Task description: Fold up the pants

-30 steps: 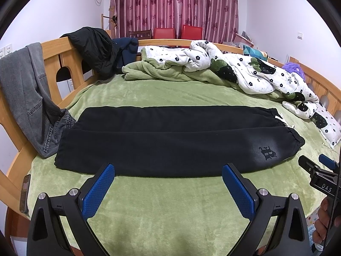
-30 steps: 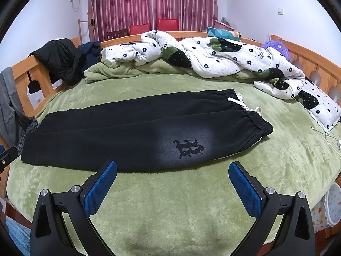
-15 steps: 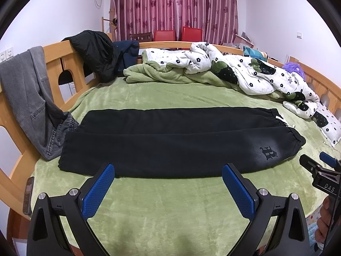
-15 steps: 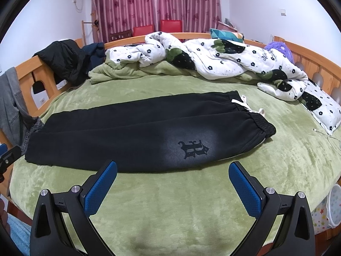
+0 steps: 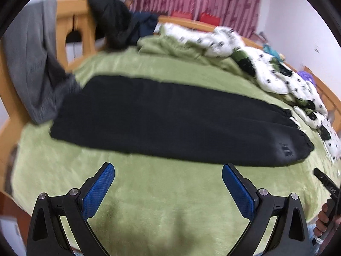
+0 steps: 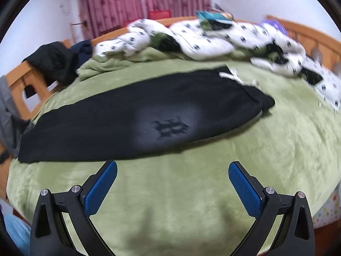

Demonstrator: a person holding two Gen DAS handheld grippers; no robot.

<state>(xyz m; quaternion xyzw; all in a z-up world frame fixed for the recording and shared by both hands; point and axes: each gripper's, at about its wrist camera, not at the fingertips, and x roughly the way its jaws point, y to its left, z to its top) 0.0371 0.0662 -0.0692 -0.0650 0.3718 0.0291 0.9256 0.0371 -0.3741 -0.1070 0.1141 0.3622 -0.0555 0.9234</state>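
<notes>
Black pants [image 5: 170, 117] lie flat on the green bed cover, folded lengthwise with one leg on the other. The waistband and its white drawstring [image 6: 231, 75] are at the right end, the cuffs at the left. A dark emblem [image 6: 170, 127] on a faded patch shows near the waist. My left gripper [image 5: 168, 172] hovers open over bare cover, just short of the pants' near edge. My right gripper [image 6: 172, 170] is open too, near the emblem side. Both views are motion-blurred.
Grey jeans [image 5: 32, 68] hang over the wooden bed frame [image 5: 70, 21] at left, beside a black jacket [image 5: 110, 19]. A white flowered quilt [image 6: 202, 40] and a green blanket [image 5: 170, 47] are heaped along the far side. A hand [image 5: 321, 219] shows at lower right.
Both grippers have moved closer to the pants and tilted, so the pants look larger and slanted and both views blur. Both stay open.
</notes>
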